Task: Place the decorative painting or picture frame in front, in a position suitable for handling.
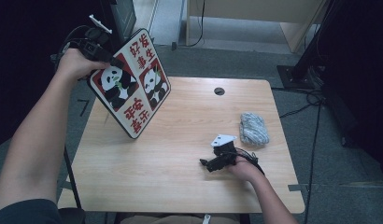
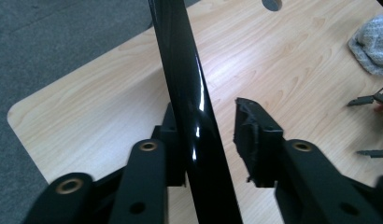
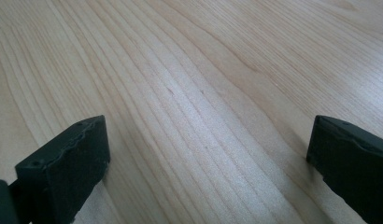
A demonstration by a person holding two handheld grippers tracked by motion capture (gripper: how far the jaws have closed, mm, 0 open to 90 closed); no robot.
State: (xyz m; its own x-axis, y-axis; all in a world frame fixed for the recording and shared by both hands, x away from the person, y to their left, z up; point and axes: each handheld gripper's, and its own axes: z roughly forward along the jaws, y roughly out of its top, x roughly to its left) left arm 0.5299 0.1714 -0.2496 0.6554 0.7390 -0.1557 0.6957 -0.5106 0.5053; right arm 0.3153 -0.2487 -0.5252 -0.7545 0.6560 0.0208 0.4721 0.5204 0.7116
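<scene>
Black jaws of the left gripper [image 2: 210, 149] straddle the glossy edge of a panda board [image 1: 131, 81], one pad touching, the other just clear, tilting it on its lower corner at the tabletop's [image 1: 180, 158] left. Right gripper [image 1: 209, 164] rests wide, empty.

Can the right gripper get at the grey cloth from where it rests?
Probably yes. The right gripper rests open on the table, and bare wood lies between it and the grey cloth, though its jaws point away, so the hand must turn.
</scene>
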